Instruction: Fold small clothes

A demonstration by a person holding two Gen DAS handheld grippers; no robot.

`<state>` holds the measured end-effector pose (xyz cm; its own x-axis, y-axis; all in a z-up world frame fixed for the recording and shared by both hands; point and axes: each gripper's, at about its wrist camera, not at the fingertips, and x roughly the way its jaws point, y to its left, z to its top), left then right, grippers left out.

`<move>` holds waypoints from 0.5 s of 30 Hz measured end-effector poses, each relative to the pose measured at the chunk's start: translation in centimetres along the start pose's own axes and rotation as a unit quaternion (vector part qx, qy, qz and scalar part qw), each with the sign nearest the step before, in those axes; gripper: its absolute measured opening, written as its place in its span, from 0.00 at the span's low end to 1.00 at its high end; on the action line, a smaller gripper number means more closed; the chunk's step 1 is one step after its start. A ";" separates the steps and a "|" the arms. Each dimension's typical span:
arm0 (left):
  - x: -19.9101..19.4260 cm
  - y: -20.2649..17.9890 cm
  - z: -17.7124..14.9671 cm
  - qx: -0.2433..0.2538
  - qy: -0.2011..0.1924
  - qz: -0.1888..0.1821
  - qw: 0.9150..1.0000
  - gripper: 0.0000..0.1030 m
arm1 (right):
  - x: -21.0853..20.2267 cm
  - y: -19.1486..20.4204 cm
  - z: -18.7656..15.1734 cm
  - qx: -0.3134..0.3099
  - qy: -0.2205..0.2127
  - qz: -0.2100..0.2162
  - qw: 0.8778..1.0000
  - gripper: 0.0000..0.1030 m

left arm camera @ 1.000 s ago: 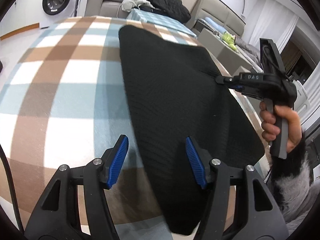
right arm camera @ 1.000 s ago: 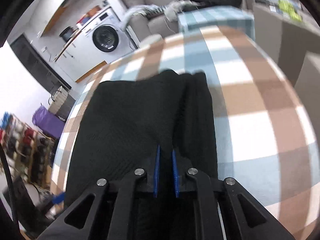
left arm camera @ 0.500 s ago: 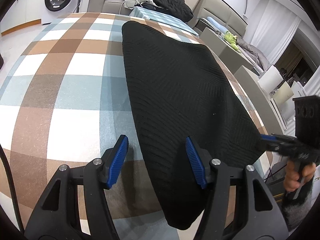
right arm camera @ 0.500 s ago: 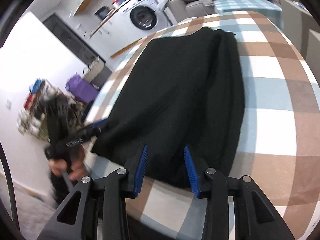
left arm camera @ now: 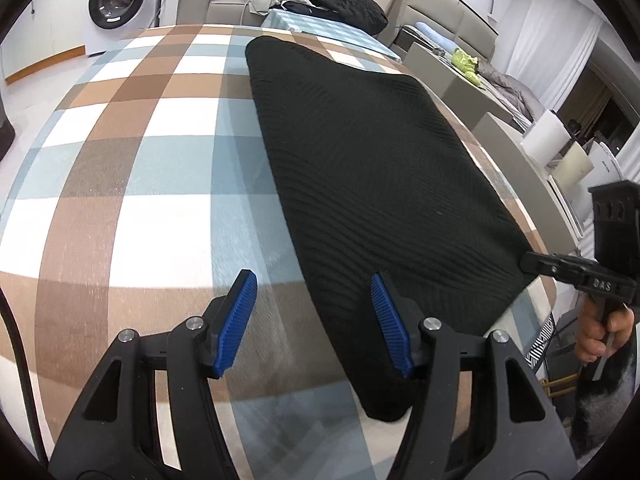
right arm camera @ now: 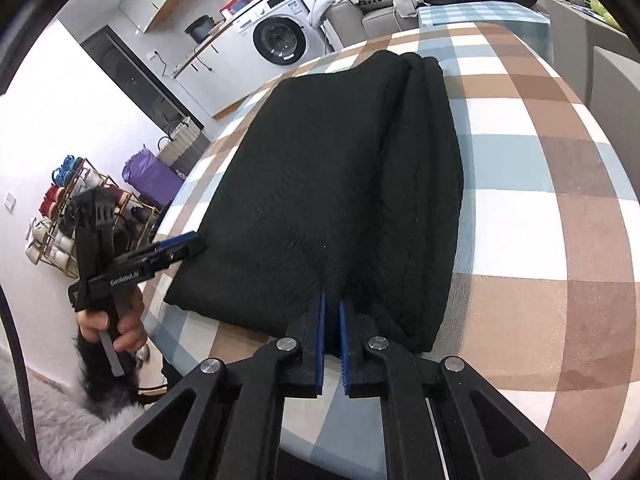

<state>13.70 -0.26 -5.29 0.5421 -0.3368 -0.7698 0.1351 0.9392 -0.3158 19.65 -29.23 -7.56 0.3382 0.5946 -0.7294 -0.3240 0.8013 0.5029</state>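
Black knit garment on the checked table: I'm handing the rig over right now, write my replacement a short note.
Right gripper: jaws have just closed, pinching the near edge of the black knit garment by its right-hand fold.
Left gripper: jaws open, straddling the garment's near left edge, not gripping.
Garment lies flat on the checked table, near end at the table edge.
Done: it looks folded lengthwise into a long panel, with layers stacked along its right side.
Left: probably close the left jaws on the near edge, then fold the near end toward the far end.
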 end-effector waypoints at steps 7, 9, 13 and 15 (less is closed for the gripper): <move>-0.3 -1.8 -1.7 0.036 0.011 -0.008 0.999 0.55 | 0.3 0.1 0.2 -0.001 0.005 -0.007 1.000 0.09; -0.2 -1.7 -1.9 0.029 0.013 -0.011 0.999 0.55 | -0.9 0.7 0.4 -0.011 -0.010 -0.010 1.000 0.20; 0.3 -1.4 -1.2 0.017 0.010 -0.009 1.000 0.55 | -2.2 0.8 1.5 -0.008 -0.053 -0.041 0.998 0.51; 0.5 -1.5 -0.7 0.015 0.008 -0.003 1.000 0.55 | -1.9 0.9 2.3 -0.006 -0.061 -0.049 0.997 0.51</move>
<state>13.19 -1.88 -5.62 0.5281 -0.3438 -0.7765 0.1633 0.9384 -0.3044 20.72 -29.54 -4.68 0.4726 0.5185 -0.7126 -0.2955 0.8551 0.4261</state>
